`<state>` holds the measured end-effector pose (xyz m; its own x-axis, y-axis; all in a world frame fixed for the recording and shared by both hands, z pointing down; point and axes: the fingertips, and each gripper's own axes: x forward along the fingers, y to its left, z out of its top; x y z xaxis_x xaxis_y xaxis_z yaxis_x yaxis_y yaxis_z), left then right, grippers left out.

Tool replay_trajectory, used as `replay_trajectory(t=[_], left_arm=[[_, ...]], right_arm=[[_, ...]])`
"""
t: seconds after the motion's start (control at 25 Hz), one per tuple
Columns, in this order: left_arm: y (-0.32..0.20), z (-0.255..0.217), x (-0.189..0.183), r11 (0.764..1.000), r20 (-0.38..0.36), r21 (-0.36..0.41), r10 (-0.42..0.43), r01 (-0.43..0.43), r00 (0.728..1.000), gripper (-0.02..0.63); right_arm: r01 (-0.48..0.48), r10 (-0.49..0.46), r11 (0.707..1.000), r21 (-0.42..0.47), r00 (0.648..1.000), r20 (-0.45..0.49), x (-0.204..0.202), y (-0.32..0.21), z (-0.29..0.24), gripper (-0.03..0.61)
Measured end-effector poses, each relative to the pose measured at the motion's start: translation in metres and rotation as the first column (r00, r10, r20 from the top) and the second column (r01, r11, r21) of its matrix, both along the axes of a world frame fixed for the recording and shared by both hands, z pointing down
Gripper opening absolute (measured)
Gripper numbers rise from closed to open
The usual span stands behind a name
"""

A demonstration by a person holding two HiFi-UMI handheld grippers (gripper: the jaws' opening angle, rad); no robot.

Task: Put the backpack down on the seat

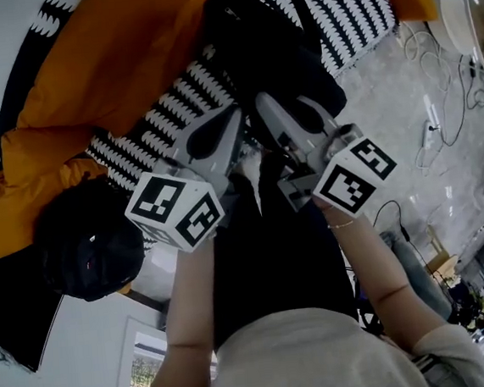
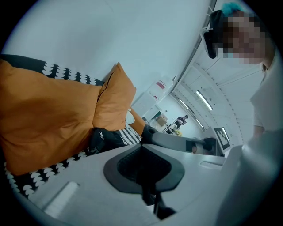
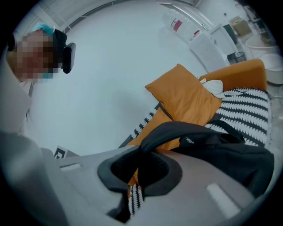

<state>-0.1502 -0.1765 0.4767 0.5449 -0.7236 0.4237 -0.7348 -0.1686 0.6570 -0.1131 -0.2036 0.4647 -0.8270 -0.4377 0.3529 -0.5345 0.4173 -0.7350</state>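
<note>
The black backpack (image 1: 266,46) rests on the black-and-white patterned seat (image 1: 174,110) of a sofa, just beyond both grippers. In the right gripper view the backpack (image 3: 221,152) fills the lower right, and its black strap (image 3: 177,132) arches back into my right gripper (image 3: 139,152), which is shut on it. In the head view the right gripper (image 1: 265,103) points at the bag's near edge. My left gripper (image 1: 237,119) sits close beside it, jaws together (image 2: 143,149) with nothing clearly held. From the left gripper view the backpack (image 2: 110,139) lies a little ahead.
Large orange cushions (image 1: 119,64) lean along the sofa back. A black cap-like object (image 1: 89,245) lies at the seat's left end. A pale floor with cables (image 1: 431,119) and a round white table (image 1: 472,13) are to the right. My black-trousered legs (image 1: 273,253) are below the grippers.
</note>
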Motion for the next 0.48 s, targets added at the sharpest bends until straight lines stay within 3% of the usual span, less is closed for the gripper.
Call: replay_trajectory(t=[0.2, 0.48], left_arm=[[0.011, 0.028, -0.003, 0.999, 0.011, -0.045, 0.007, -0.006, 1.000, 0.008], [0.024, 0.054, 0.007, 0.994, 0.021, -0.109, 0.033, -0.031, 0.999, 0.008]], right_arm=[[0.089, -0.087, 0.996, 0.021, 0.992, -0.093, -0.010, 0.019, 0.036, 0.032], [0.118, -0.127, 0.991, -0.062, 0.975, -0.182, 0.002, 0.041, 0.080, 0.061]])
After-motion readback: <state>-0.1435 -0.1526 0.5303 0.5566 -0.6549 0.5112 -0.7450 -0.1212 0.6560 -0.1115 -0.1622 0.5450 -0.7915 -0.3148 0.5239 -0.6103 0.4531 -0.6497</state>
